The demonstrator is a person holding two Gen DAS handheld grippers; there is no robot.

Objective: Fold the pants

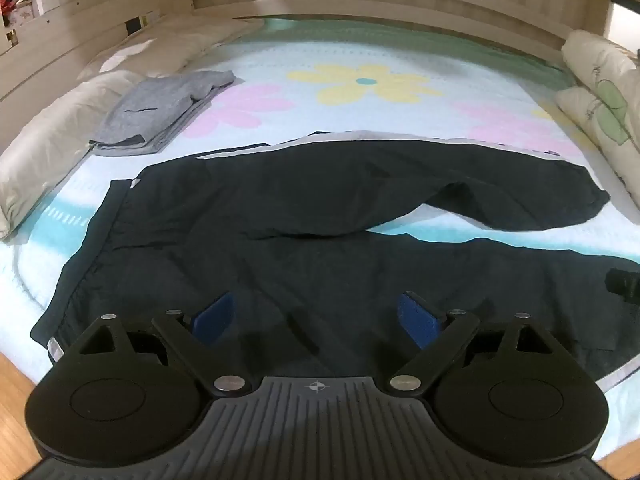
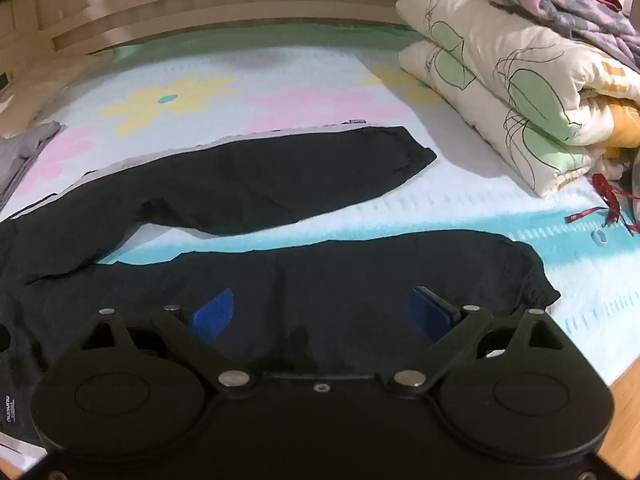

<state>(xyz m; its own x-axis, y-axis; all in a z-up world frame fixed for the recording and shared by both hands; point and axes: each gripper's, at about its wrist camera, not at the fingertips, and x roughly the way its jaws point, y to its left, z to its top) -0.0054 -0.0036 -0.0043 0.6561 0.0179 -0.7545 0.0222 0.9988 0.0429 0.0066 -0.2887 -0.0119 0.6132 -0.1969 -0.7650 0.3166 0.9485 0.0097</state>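
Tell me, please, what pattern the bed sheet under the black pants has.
Large yellow and pink flowers on the pale blue bed sheet, clearest in the left wrist view.

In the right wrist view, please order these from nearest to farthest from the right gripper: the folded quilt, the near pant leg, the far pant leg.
From the right gripper:
1. Near pant leg, directly beneath it.
2. Far pant leg, beyond, centre.
3. Folded quilt, far right.

Pants waistband beyond right-wrist frame edge

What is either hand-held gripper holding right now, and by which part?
Nothing. The left hand-held gripper and right hand-held gripper both hover open above the black pants.
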